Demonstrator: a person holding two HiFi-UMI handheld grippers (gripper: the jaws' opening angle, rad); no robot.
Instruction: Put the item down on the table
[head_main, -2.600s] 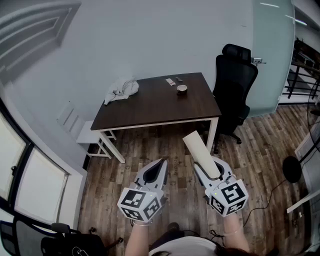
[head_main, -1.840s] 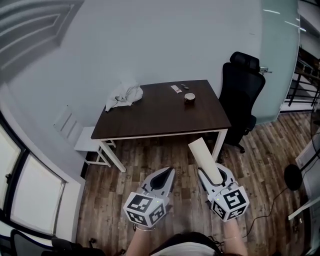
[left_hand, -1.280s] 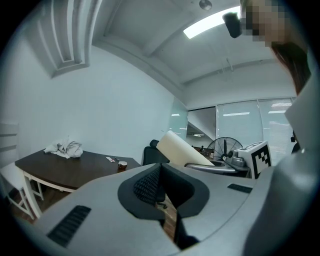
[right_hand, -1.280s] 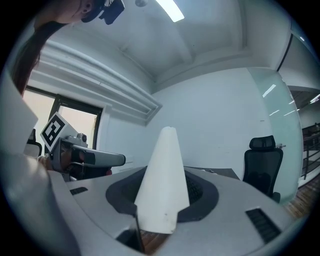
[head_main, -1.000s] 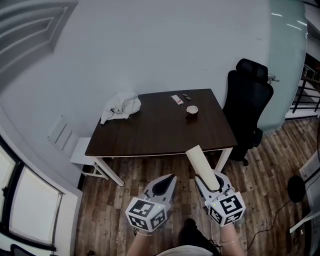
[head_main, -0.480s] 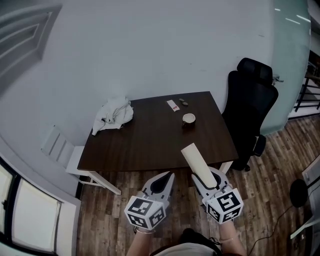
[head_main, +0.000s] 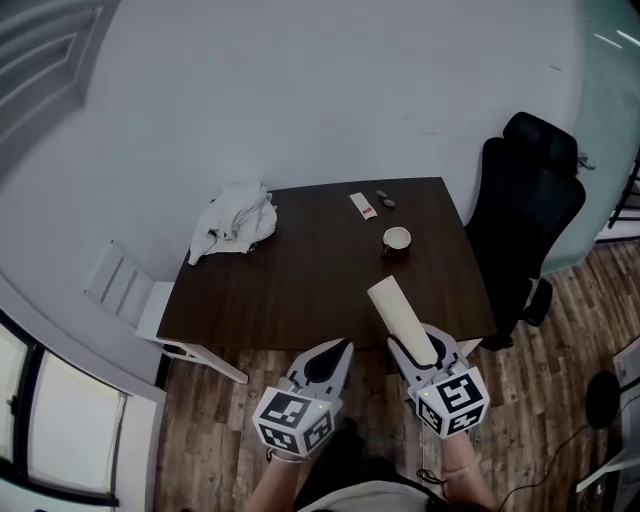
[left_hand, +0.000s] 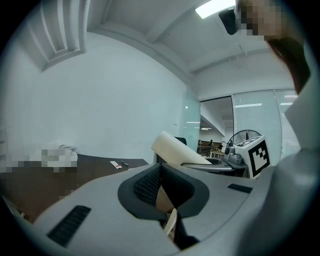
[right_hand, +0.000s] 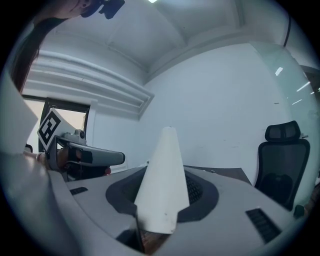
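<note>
Right gripper (head_main: 423, 342) pinches a cream tube (head_main: 398, 308) at the dark table's (head_main: 300, 290) near edge — not yet set down; left gripper (head_main: 331, 354) jaws pressed together, empty.

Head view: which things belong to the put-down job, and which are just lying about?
Job: roll, right gripper shut on it, table.
Lying about: cloth, cup, packet, chair.
</note>
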